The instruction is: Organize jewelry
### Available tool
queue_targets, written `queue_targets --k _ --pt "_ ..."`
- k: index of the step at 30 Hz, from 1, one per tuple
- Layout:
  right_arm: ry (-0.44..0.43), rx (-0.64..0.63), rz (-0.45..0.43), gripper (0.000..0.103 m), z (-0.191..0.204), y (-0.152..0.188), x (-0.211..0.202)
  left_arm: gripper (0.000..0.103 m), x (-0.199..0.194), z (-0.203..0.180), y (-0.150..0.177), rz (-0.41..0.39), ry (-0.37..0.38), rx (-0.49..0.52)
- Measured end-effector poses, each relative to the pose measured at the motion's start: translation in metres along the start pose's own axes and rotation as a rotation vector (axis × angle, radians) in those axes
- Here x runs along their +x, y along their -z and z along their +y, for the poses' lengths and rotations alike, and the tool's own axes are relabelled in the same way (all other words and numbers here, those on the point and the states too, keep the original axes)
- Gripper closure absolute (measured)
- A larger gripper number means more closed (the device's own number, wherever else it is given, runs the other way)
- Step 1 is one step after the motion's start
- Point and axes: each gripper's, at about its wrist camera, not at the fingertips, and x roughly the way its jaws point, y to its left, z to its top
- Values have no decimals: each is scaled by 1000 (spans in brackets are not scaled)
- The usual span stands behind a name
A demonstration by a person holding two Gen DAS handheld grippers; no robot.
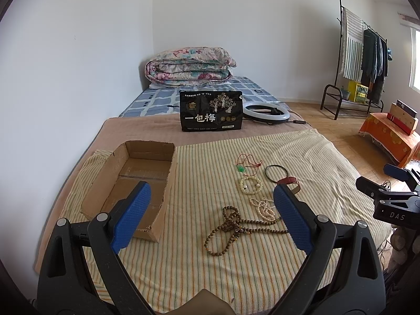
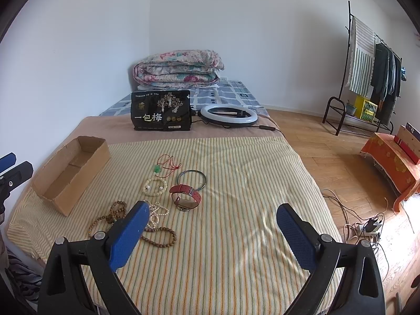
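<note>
Hovering | left gripper [image 1: 211, 219] wide above beads [image 1: 231, 229] | right gripper [image 2: 212, 232] wide, empty

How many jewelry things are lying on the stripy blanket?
6, all right of the cardboard box: red cord pendant, dark bangle, pale bead bracelet, red-strap watch, pearl strand, brown bead necklace. Claws partly hide some.
</note>
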Motion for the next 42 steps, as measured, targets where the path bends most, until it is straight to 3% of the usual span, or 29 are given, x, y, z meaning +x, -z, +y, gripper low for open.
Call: queue_targets --k 42 --pt "-15 2 33 4 2 2 4 7 -1 1 1 -3 1 0"
